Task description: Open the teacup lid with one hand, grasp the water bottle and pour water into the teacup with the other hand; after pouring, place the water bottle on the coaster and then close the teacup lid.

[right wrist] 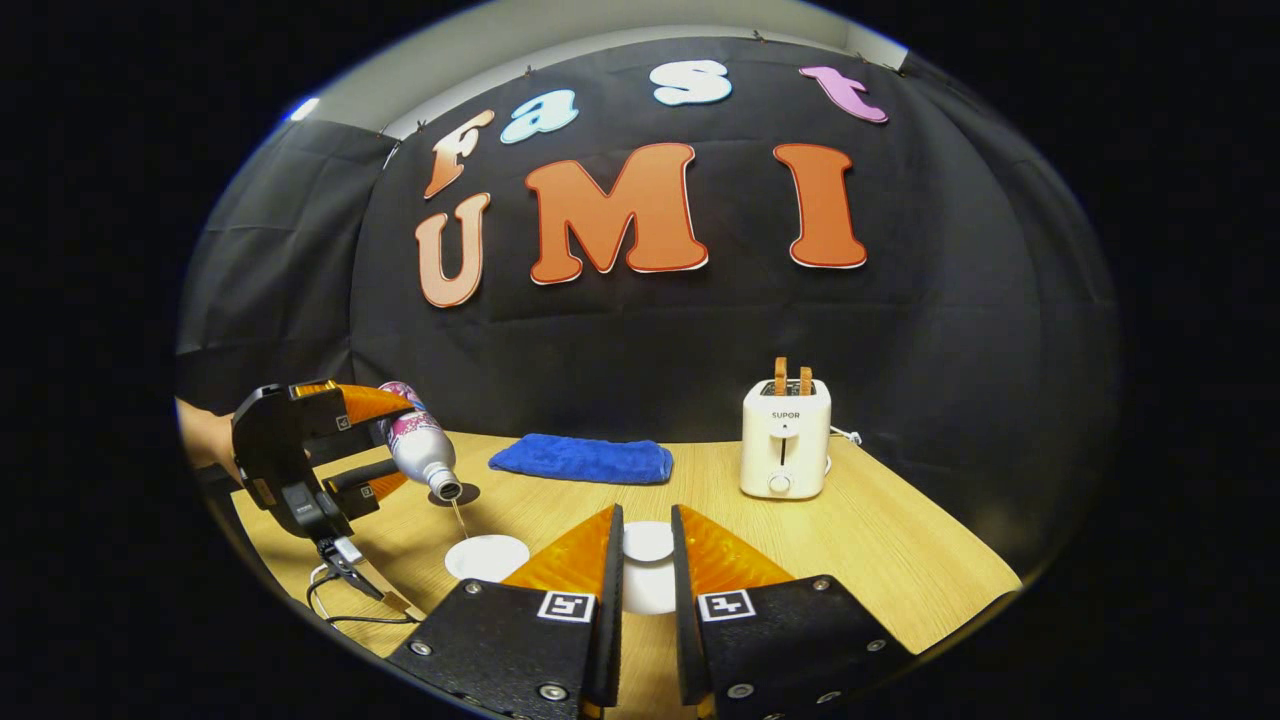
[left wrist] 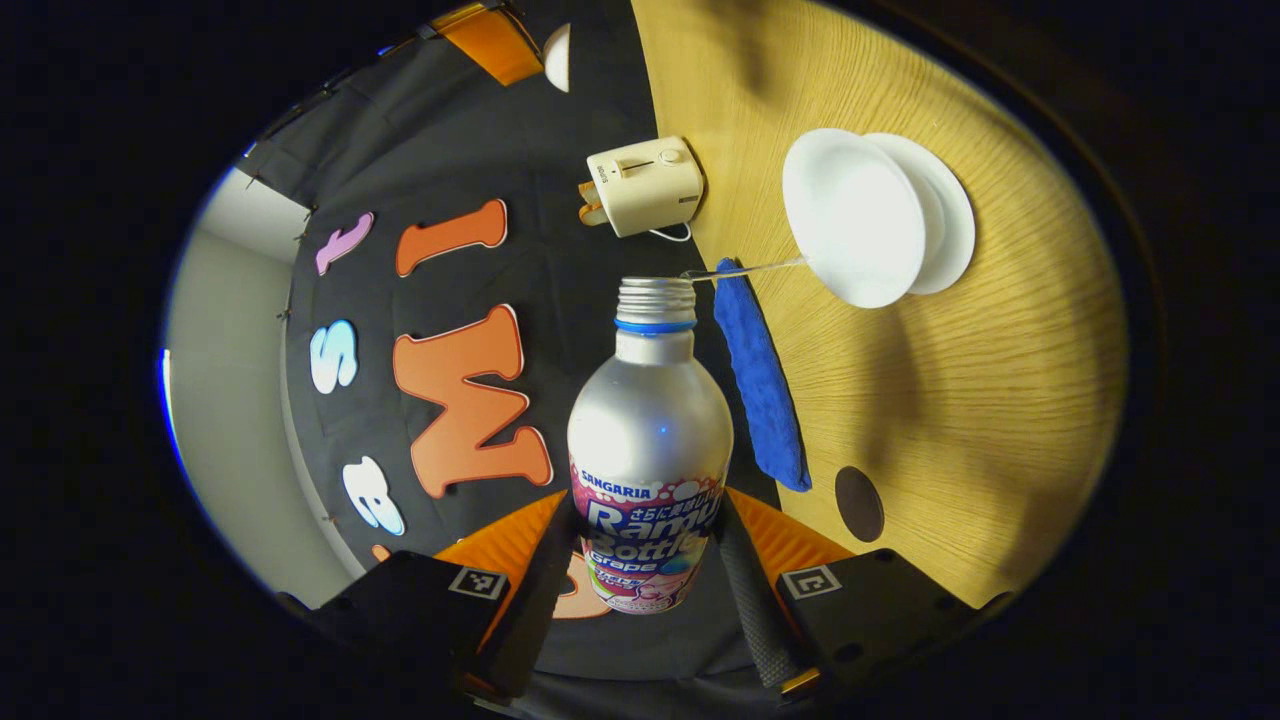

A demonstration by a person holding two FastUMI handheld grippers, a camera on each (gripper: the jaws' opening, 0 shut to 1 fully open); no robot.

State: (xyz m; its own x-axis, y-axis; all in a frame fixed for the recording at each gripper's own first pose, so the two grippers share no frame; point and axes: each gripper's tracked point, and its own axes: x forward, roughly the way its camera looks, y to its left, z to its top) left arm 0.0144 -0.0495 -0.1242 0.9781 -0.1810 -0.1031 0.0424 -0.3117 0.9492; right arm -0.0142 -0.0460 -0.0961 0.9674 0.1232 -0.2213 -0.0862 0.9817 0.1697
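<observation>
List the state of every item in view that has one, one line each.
water bottle: uncapped, tipped over, thin stream leaving its mouth
teacup: uncovered, taking the stream
lid: off the cup, between the right gripper fingers
left gripper: shut on the bottle
toaster: two slices standing up in the slots
blue towel: folded, lying flat
coaster: bare

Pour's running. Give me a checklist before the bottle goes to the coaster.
1. Left gripper hold on water bottle: ok, jaws on both sides of its body.
2. Water stream reaching teacup: ok.
3. Fill level: cannot tell.
4. Coaster free: ok, bare, beside the blue cloth.
5. Teacup lid off the cup: ok, between the right gripper jaws.
</observation>
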